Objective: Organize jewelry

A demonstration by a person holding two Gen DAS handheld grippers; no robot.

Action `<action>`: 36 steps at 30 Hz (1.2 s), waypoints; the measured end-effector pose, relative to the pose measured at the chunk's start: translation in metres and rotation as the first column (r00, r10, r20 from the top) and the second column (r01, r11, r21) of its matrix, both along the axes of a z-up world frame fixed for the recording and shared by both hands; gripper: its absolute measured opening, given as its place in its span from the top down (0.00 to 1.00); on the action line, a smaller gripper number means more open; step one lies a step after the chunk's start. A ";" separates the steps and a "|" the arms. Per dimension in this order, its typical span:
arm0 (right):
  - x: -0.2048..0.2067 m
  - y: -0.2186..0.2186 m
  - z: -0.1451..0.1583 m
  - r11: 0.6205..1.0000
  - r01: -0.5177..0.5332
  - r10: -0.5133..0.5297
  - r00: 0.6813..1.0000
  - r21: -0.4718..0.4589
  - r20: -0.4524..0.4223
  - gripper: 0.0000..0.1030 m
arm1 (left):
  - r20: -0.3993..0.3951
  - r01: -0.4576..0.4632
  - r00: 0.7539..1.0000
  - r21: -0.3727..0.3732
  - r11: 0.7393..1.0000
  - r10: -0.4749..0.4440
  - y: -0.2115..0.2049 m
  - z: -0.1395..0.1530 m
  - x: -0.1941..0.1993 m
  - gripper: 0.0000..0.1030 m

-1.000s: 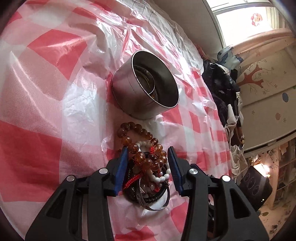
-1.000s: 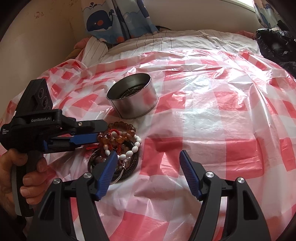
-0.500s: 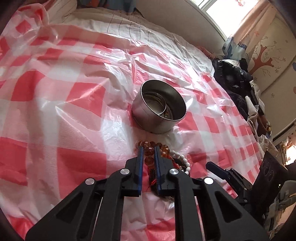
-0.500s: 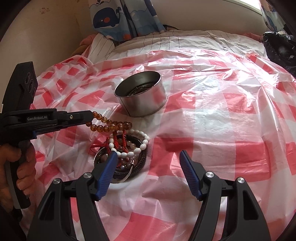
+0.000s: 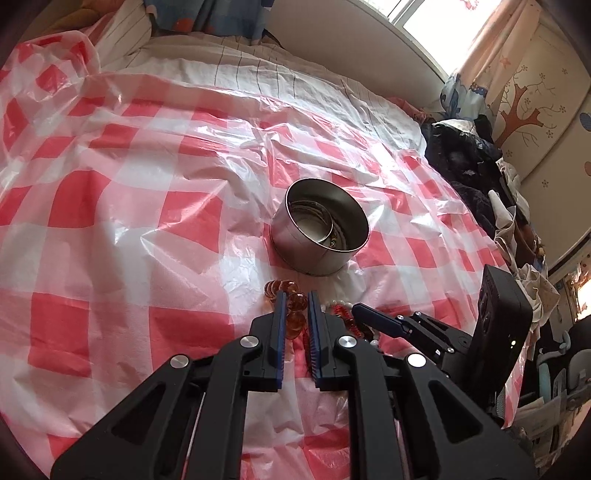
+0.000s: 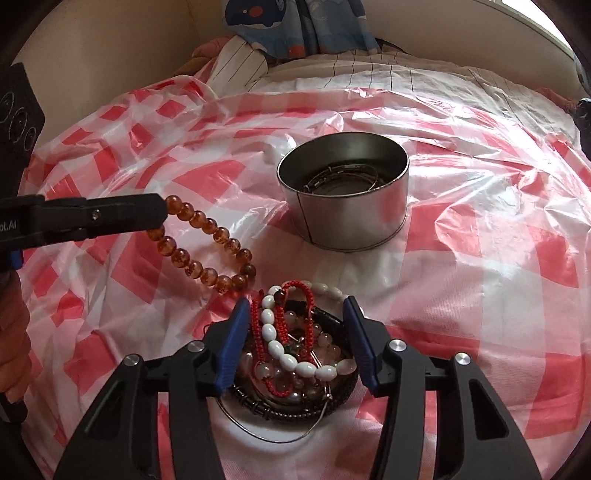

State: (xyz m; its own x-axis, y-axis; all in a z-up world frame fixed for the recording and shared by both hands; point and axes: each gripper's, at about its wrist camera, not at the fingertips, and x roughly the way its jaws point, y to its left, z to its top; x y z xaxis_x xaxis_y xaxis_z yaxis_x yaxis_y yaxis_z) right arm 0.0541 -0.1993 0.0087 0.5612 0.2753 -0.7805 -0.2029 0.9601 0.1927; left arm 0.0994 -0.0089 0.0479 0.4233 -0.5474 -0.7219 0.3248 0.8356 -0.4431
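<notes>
My left gripper (image 5: 295, 301) is shut on an amber bead bracelet (image 6: 207, 243) and holds it lifted, its far end still trailing by the pile; in the right wrist view this gripper (image 6: 162, 218) comes in from the left. My right gripper (image 6: 295, 314) is open and straddles a pile of jewelry (image 6: 295, 350): a white bead bracelet, red cord, black bangles and a wire hoop. A round metal tin (image 6: 343, 199) with thin bangles inside stands just beyond; it also shows in the left wrist view (image 5: 319, 229).
Everything lies on a crinkled red-and-white checked plastic sheet (image 6: 480, 258) over a bed. A pillow and whale-print cloth (image 6: 295, 26) lie at the far end. Dark clothes (image 5: 465, 155) are heaped at the bed's right edge.
My left gripper shut on the amber bracelet and lifted it up and left off the pile. My right gripper moved in over the pile, still open.
</notes>
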 end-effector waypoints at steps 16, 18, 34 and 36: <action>-0.033 -0.033 0.042 0.961 0.016 -0.053 0.990 0.275 0.129 0.89 | 0.006 0.034 0.999 0.015 0.999 -0.034 -0.011 -0.001 -0.004 0.90; -0.034 -0.039 0.051 0.953 0.018 -0.067 0.986 0.301 0.153 0.89 | 0.020 0.044 0.999 0.007 0.999 -0.044 -0.013 0.003 -0.006 0.90; -0.026 -0.038 0.045 0.969 0.058 -0.096 0.984 0.239 0.148 0.89 | 0.110 0.071 0.991 0.040 0.997 -0.075 -0.028 0.023 -0.012 0.90; -0.022 -0.039 0.046 0.969 0.067 -0.106 0.982 0.237 0.155 0.89 | 0.119 0.079 0.990 0.025 0.997 -0.081 -0.031 0.030 -0.009 0.90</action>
